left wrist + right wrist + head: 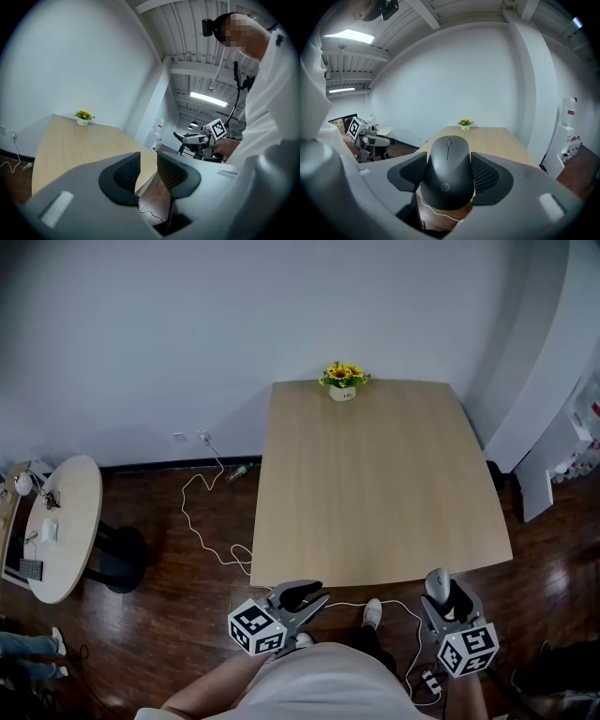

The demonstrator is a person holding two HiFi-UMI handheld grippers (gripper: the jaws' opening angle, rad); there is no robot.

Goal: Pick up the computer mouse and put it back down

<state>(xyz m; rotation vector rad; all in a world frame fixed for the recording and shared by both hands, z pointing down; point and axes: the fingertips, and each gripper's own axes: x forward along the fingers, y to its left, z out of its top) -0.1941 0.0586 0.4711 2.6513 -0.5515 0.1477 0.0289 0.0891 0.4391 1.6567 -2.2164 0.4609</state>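
The black, rounded plastic computer mouse [449, 159] is clamped by its sides in the right claw [450, 174] and is held in the air just off the near edge of the light wooden counter [375, 484], by its right corner. The left claw [148, 171] is kept slightly parted, with nothing between its pads.

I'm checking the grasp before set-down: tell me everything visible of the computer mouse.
The computer mouse is black, matte plastic by its look, with a smooth rounded shell, a scroll wheel in a centre slit and a small round logo near its rear. The right gripper holds it by both sides, ribbed pads pressing on them, nose pointing ahead toward the table. It hangs in the air just short of the table's near edge, touching nothing else.
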